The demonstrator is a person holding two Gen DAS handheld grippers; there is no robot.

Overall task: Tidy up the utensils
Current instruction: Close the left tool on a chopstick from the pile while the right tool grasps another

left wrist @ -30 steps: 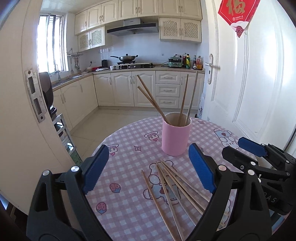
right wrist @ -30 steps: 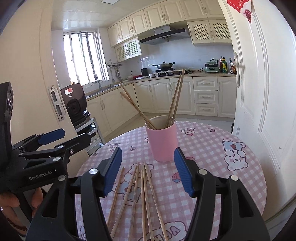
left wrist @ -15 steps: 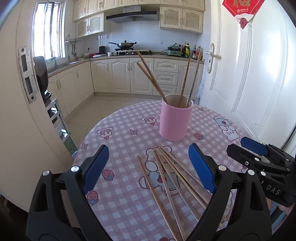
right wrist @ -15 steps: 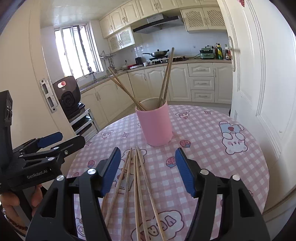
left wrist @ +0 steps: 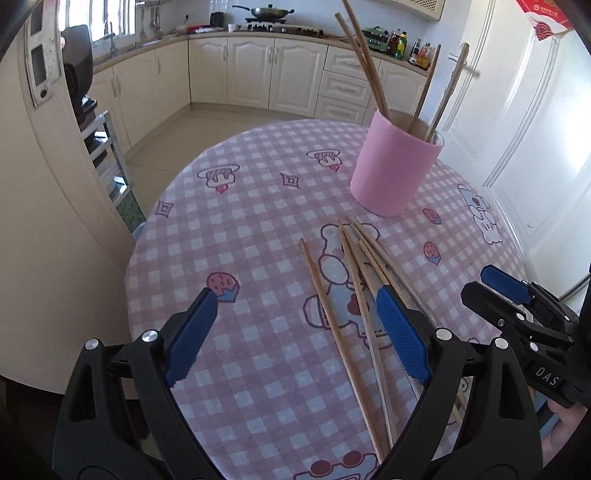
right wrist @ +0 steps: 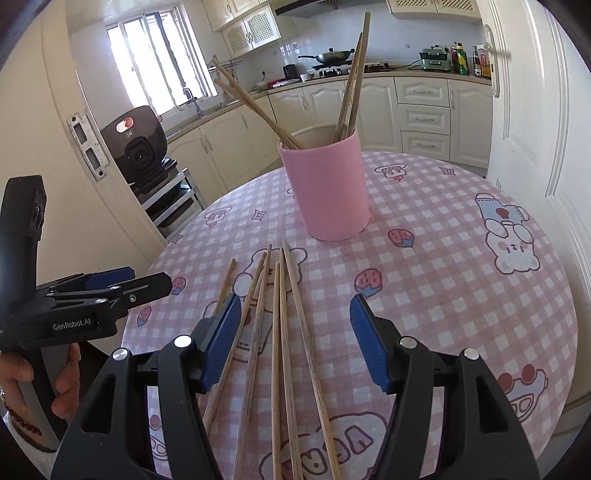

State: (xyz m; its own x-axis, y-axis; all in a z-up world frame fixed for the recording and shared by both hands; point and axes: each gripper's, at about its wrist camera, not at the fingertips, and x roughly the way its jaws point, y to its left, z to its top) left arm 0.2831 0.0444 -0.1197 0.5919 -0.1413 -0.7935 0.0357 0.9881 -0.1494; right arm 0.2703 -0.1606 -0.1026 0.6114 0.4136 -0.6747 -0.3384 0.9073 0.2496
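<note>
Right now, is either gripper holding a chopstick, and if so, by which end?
Neither. The left gripper and right gripper are both open over the loose chopsticks, which lie on the table.

A black wok point(left wrist: 272, 12) sat upper centre; cream wooden cabinets point(left wrist: 255, 77) ran below it; a pink checked tablecloth point(left wrist: 258, 229) filled the middle.

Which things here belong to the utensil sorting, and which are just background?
Part of the job:
- loose chopsticks lying on the table
- pink cup already holding four chopsticks
- left gripper and right gripper, both open

Just around:
- wok on the stove
- bottles on the counter
</note>
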